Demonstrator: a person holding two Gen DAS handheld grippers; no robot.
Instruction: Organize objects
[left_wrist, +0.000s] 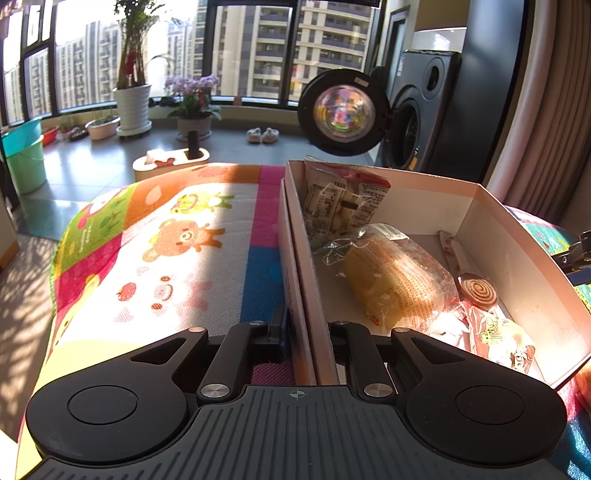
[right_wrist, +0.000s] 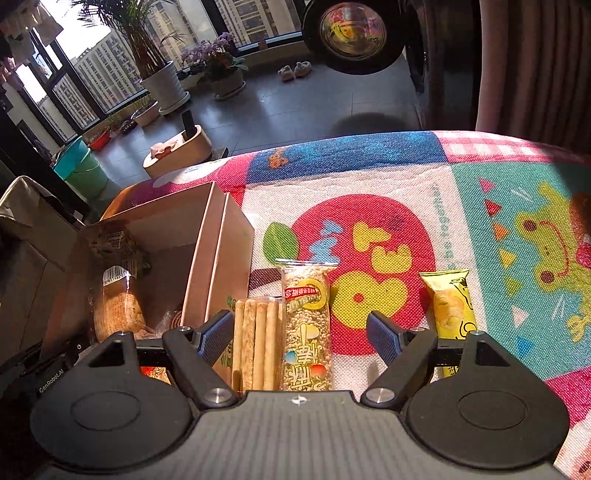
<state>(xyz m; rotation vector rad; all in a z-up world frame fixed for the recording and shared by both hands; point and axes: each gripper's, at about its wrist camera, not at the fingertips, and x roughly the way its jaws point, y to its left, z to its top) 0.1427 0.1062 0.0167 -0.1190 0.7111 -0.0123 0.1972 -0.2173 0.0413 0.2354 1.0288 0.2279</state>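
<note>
Left gripper (left_wrist: 309, 332) clamped on the near left wall of the open pale cardboard box (left_wrist: 524, 258), fingers (left_wrist: 275, 325) closed on that wall, one outside and one inside. Inside the box, right half of the left wrist view: clear-wrapped golden bread roll (left_wrist: 395, 280) at centre, printed clear bag of pale snacks (left_wrist: 340, 203) leaning at the far end, brown spiral lollipop in wrapper (left_wrist: 478, 290) along the right wall, red-and-white snack packet (left_wrist: 498, 336) at the near corner. Right gripper (right_wrist: 299, 332) spread wide with nothing between the blue-padded fingers (right_wrist: 216, 332) but air, low centre of the right wrist view. Just beyond, on the colourful cartoon-print mat (right_wrist: 498, 236) covering the desk: clear pack of pale breadsticks (right_wrist: 255, 343) touching a clear-wrapped puffed rice bar (right_wrist: 306, 328), both just right of the box wall; yellow snack packet (right_wrist: 450, 310) apart, lower right, partly hidden by the right finger. Beyond the desk: grey tiled floor (left_wrist: 229, 146), tall windows (left_wrist: 255, 48), potted plant in a white ribbed pot (left_wrist: 132, 105), purple flowers (left_wrist: 192, 86), green plastic bucket (left_wrist: 27, 162), dark washing machine with round door swung open (left_wrist: 345, 110).
</note>
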